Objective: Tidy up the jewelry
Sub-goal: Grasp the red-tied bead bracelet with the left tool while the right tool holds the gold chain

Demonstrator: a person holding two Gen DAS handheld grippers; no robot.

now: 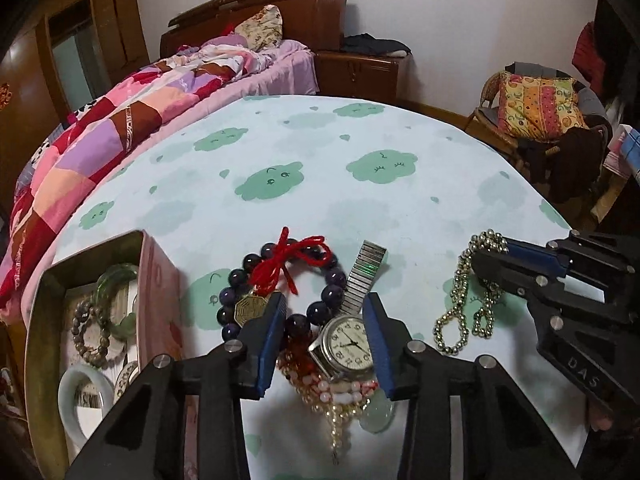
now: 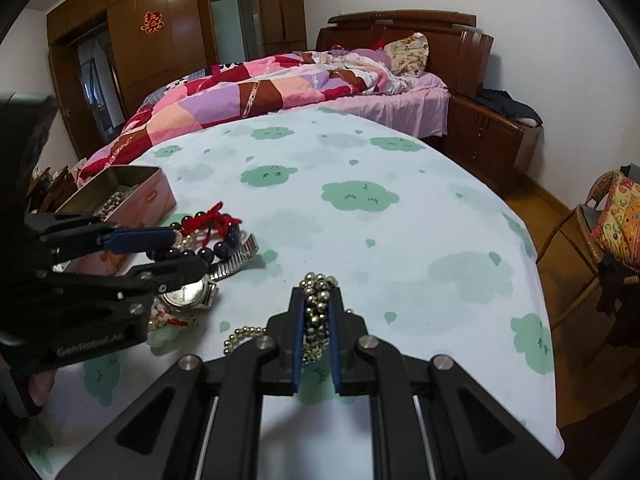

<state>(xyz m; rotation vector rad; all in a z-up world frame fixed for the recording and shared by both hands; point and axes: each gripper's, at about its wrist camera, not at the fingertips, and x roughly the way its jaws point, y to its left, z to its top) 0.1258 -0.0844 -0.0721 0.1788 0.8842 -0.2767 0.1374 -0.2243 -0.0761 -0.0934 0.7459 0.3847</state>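
Left gripper (image 1: 325, 312) jaws apart, straddling watch (image 1: 347, 343); right gripper (image 2: 316, 300) jaws clamped on gold bead chain (image 2: 316, 312).

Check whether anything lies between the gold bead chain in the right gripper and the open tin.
Yes: the left gripper, jaws open over the watch, and the dark bead bracelet sit between the gold bead chain and the tin.

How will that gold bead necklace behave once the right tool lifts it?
Probably floppy: the gold bead necklace is a bunched strand, with loops trailing on the tablecloth. The right tool pinches only a clump, so the rest should dangle and swing. Smooth round beads may slip.
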